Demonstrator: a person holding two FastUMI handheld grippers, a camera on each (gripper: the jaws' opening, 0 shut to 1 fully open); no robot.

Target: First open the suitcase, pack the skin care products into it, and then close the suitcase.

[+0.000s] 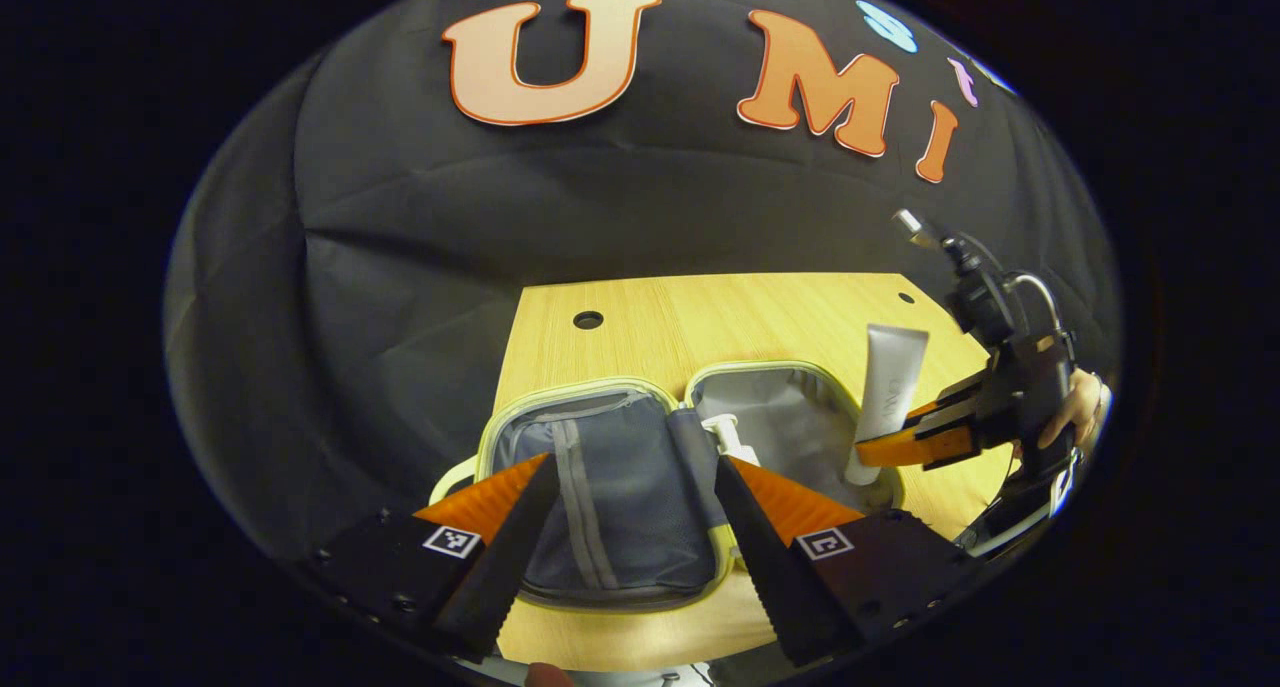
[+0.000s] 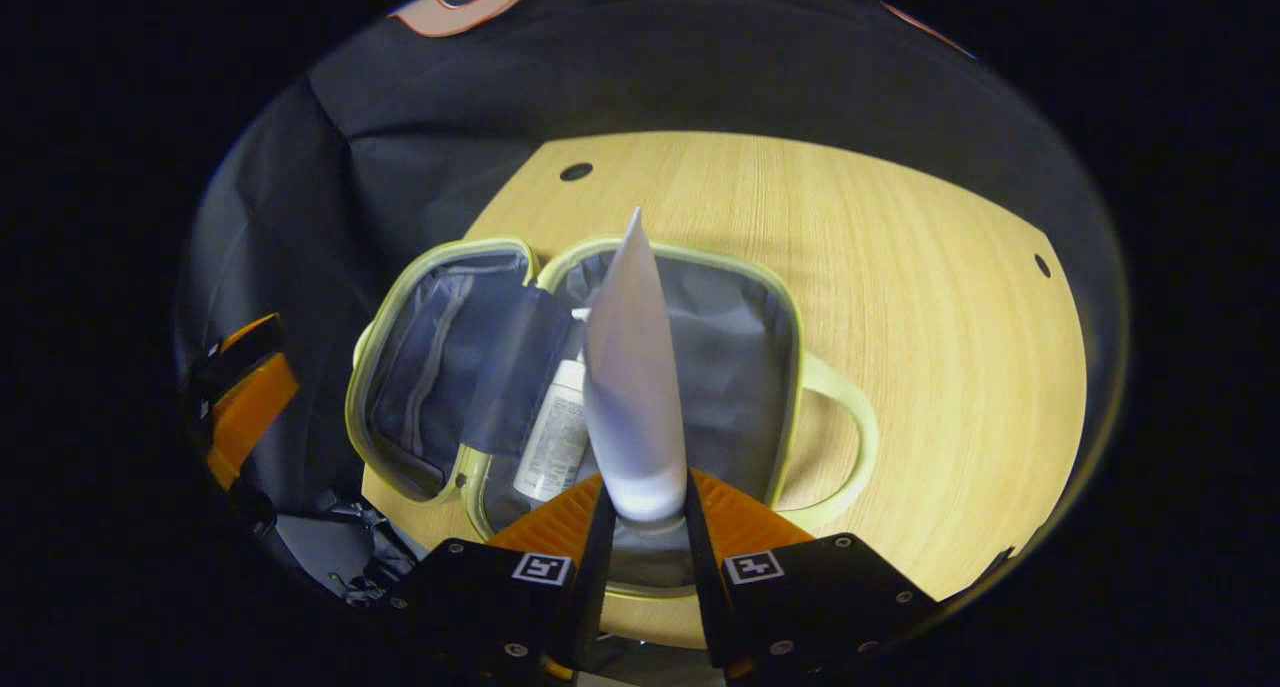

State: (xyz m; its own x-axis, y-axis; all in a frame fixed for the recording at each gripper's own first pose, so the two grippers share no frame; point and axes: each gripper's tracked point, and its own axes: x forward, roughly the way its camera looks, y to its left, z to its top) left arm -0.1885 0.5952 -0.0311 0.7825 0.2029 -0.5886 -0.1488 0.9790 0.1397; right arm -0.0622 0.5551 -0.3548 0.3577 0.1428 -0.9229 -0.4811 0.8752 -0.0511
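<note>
Suitcase [image 2: 420, 367] lies open on the table [image 2: 900, 317], a bottle [image 2: 553, 437] already inside its right half. Right claw [image 2: 645, 512] grips a white tube [image 2: 630, 387] upright over that half. Left claw [image 1: 630, 517] hangs wide open and empty above the lid half.

Wall: black cloth [image 1: 420, 227], creased and folded, hanging behind and beside the bench.
Bench: light wood-grain top [image 2: 900, 297], grain running lengthwise, rounded corners.
Bench holes: small dark round holes near the far edge, one toward each corner [image 1: 588, 319].
Light: bench top brightly and evenly lit; cloth wall dim, with soft sheen on the folds.
</note>
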